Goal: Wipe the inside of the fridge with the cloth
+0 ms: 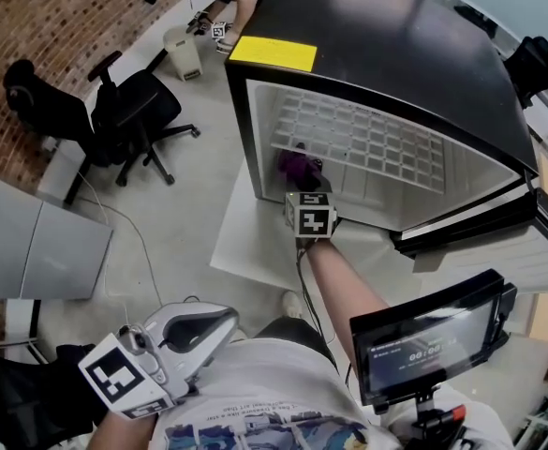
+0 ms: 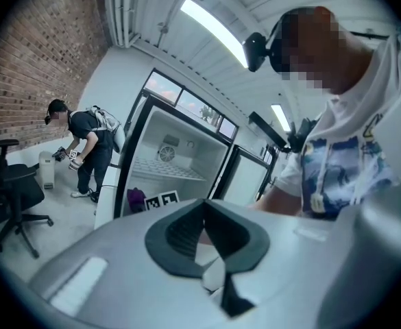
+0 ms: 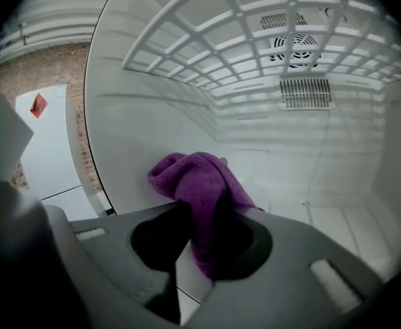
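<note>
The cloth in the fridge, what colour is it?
The cloth is purple, pinched by the right gripper. The right gripper view shows it best.

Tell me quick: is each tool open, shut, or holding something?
Left tool: closed, empty.
Right tool: closed on the cloth.

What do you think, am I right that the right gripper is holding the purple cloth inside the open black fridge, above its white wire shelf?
Not quite. The purple cloth is below the white wire shelf, not above it; the right gripper view shows the shelf overhead. The rest holds: the right gripper has its jaws shut on the cloth inside the open black fridge.
</note>
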The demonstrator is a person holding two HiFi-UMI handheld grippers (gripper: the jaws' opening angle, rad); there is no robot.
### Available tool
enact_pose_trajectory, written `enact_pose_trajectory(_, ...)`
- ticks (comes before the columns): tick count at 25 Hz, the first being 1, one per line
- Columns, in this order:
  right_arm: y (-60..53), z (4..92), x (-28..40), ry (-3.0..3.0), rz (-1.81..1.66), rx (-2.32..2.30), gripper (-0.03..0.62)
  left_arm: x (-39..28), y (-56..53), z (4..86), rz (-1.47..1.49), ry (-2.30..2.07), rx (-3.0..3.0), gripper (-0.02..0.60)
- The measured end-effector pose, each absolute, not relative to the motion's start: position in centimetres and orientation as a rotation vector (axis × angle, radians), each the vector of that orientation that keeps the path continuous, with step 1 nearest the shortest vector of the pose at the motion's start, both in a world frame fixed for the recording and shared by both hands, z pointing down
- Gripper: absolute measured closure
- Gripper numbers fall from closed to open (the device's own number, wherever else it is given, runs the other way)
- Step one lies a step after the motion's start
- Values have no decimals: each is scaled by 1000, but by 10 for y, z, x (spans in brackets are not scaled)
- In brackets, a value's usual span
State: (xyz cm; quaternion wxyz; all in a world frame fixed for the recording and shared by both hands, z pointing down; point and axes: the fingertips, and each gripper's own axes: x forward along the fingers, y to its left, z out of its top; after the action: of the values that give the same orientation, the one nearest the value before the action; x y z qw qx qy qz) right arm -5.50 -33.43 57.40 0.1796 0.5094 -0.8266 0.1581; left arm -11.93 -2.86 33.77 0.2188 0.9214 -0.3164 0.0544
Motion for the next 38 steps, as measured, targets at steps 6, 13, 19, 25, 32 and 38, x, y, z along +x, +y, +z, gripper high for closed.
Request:
enact_pose_trajectory(6,-333,574,-76,-2386,503,1402,516,-131,-26,340,172,-916,2556,574)
enact_pose_trajectory(13,-331,553,-49,-2384,443,1473,516,-124,-27,339,170,-844,2581,574)
enact_pose_trajectory(19,-320,533,10,-2332,368,1596,516,-99,-29,339,169,-697,2617,574)
enact_pose_trajectory(25,-305,522,97,-2177,312,1788,516,-73,-28,341,183,-534,2655,574)
enact_pose_trajectory(32,-277,528,175,-1958,303,1963,516,-43,-26,343,187,-389,2654,574)
enact_pose_trajectory(38,-264,564,185,-1874,368,1934,516,-36,-27,349,212,-368,2663,574)
